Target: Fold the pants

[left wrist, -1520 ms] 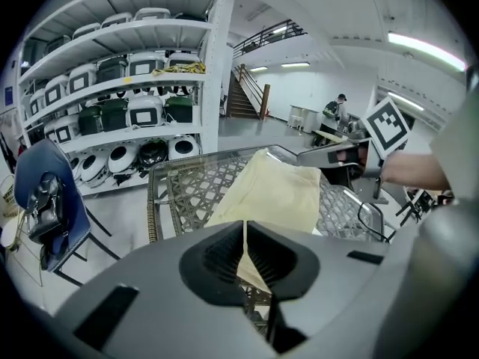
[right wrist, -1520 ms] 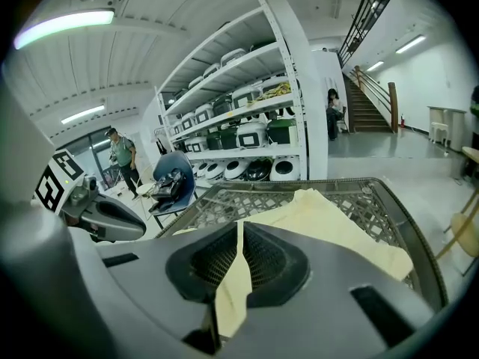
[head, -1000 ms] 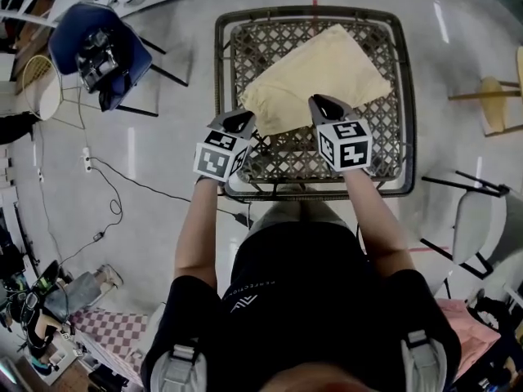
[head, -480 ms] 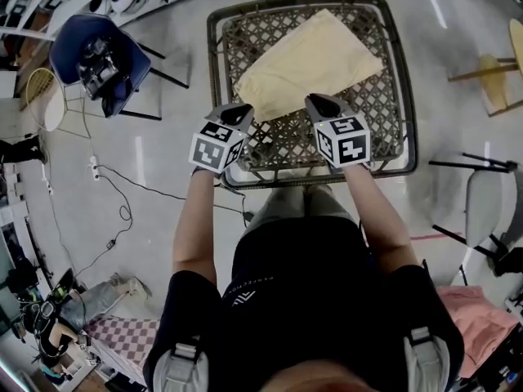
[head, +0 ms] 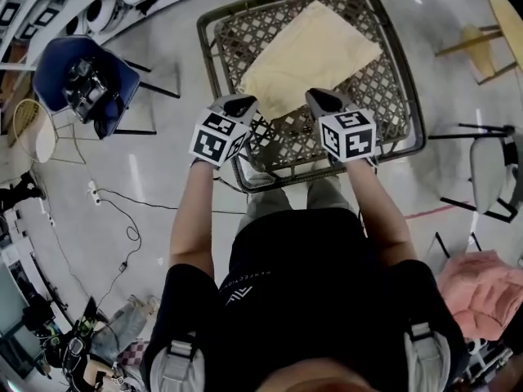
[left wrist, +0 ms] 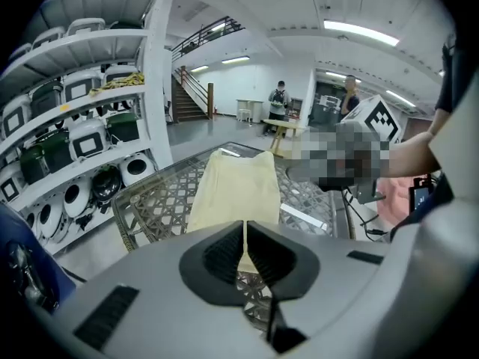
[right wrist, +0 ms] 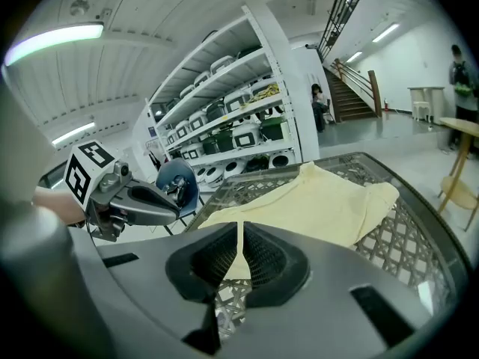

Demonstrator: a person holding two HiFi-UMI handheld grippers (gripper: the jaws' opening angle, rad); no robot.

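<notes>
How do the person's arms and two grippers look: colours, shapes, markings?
Both the left gripper and the right gripper have grey bodies, dark pointed tongs with ribbed pads, and a white cube with black square markers. The person wears a black short-sleeved shirt with a small pale logo.

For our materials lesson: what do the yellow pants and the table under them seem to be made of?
The pants: probably thin woven cloth, matte; they lie limp with soft creases. The table: a dark lattice, wicker or metal, seemingly under a clear glass top, judging by the glare streaks.
</notes>
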